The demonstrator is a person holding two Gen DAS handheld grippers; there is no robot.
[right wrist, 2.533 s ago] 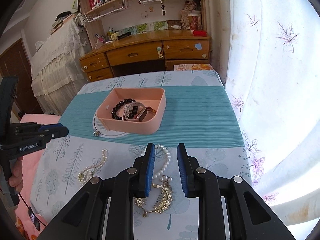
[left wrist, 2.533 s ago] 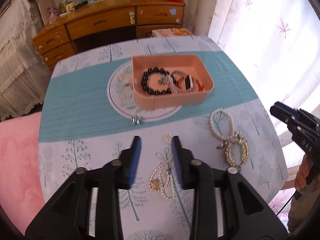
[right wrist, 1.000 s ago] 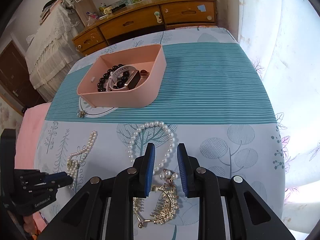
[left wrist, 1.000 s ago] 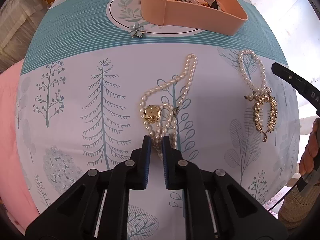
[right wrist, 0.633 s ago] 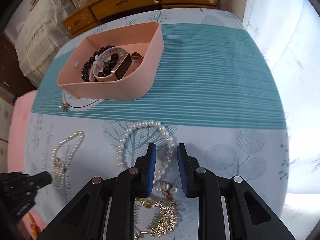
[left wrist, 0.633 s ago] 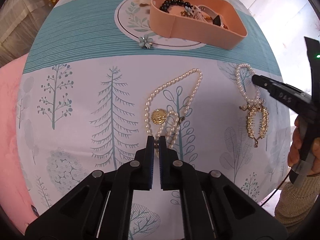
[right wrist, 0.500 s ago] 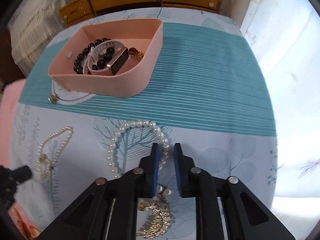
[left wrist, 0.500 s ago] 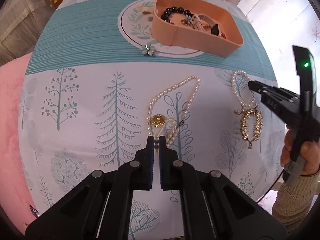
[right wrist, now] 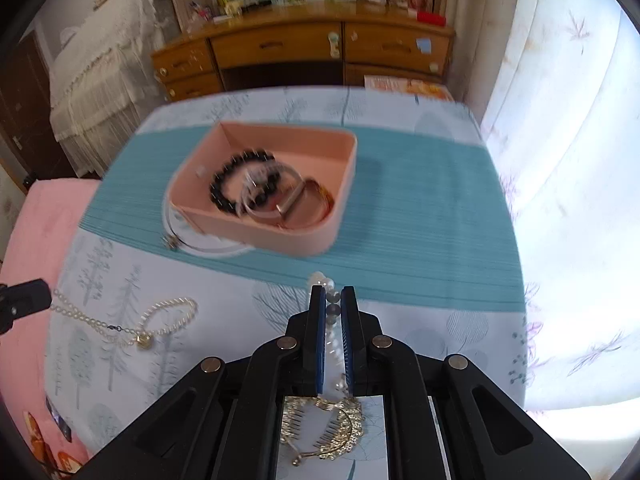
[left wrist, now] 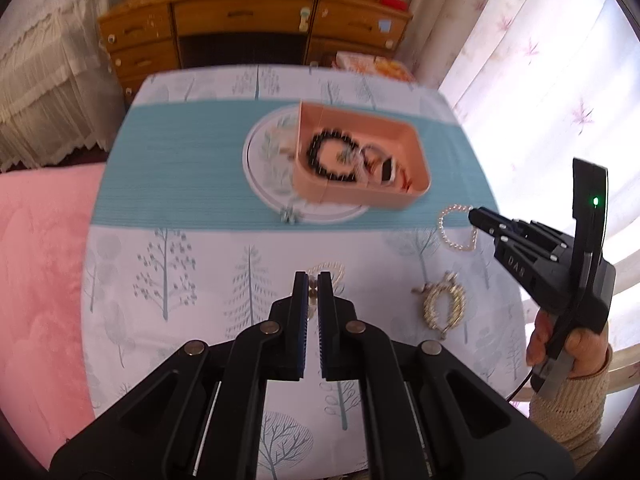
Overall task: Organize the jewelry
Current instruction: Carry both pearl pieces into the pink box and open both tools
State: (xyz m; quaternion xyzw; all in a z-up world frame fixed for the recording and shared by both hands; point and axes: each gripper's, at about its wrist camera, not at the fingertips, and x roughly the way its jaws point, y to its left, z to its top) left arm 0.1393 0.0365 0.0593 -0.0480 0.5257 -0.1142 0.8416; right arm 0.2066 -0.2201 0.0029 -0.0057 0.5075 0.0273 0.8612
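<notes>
1. Both tongs have risen off the counter [left wrist: 168, 264] since 0.5 s ago.
2. Left tongs [left wrist: 313, 280] clamp the pearl necklace [right wrist: 120, 326], lifted.
3. Right tongs [right wrist: 333, 294] clamp the pearl bracelet [left wrist: 456, 226], lifted.
4. Gold hair comb [right wrist: 324, 424] lies below.
5. Pink tray [right wrist: 312, 240] sits beyond.

- The tray [right wrist: 344, 184] sits on the table [right wrist: 420, 216], over a round mat [left wrist: 264, 160]; a desk [right wrist: 304, 48] stands behind the table; a bed [right wrist: 96, 80] lies to the rear left
- In the tray, the beaded bracelet [right wrist: 224, 184] lies left of the watch [right wrist: 292, 200]
- A small brooch [left wrist: 291, 215] lies just before the tray, at the mat's near edge
- The pearl necklace [right wrist: 160, 316] lies near left, hanging from the left gripper [left wrist: 313, 280]
- The pearl bracelet [left wrist: 456, 228] hangs to the right, from the right gripper [right wrist: 333, 300]
- The hair comb [left wrist: 444, 304] lies on the table, nearer than that bracelet
</notes>
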